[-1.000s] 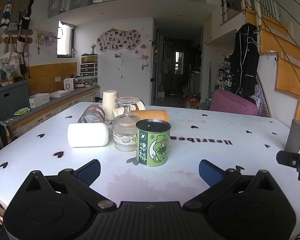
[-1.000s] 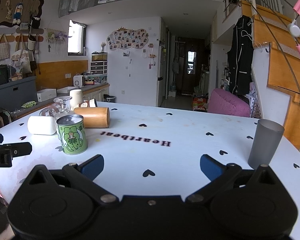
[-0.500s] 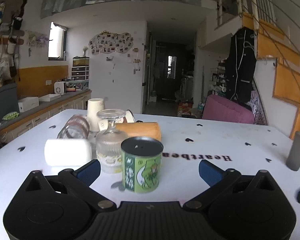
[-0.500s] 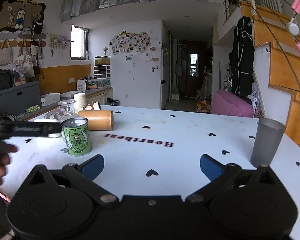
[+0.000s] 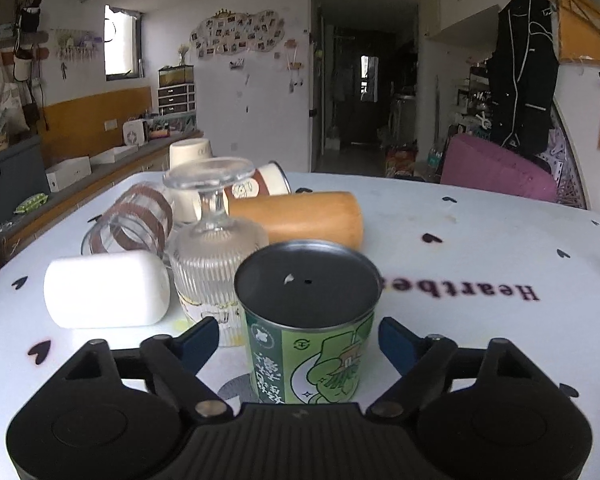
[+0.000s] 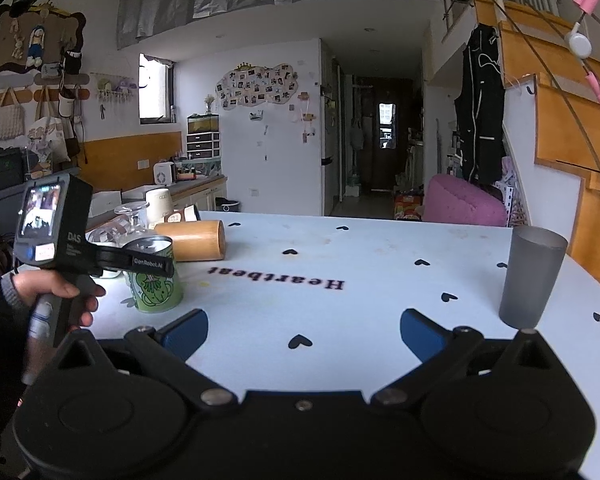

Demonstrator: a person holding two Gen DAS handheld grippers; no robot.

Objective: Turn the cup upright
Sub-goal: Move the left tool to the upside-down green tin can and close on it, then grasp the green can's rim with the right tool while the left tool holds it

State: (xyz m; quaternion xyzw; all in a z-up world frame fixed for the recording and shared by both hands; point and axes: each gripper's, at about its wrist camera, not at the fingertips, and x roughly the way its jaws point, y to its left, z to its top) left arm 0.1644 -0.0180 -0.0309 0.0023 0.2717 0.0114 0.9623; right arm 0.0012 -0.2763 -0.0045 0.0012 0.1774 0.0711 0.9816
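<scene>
A green printed cup [image 5: 308, 324] stands upside down on the white table [image 5: 480, 248], its dark base up. It sits between the open fingers of my left gripper [image 5: 300, 340]; the pads do not touch it. In the right wrist view the same cup [image 6: 154, 280] is at the left, with the left gripper [image 6: 140, 262] around it. My right gripper [image 6: 304, 328] is open and empty above the table's near side.
Behind the green cup are an inverted ribbed glass [image 5: 216, 256], a white cup [image 5: 104, 288] on its side, a wooden cup [image 5: 300, 220] on its side, a striped glass [image 5: 136, 220] and paper cups [image 5: 190, 152]. A grey tumbler [image 6: 530, 280] stands upright at the right.
My left gripper has moved forward and lowered, so the green cup now sits between its fingers. The right gripper has barely moved.
</scene>
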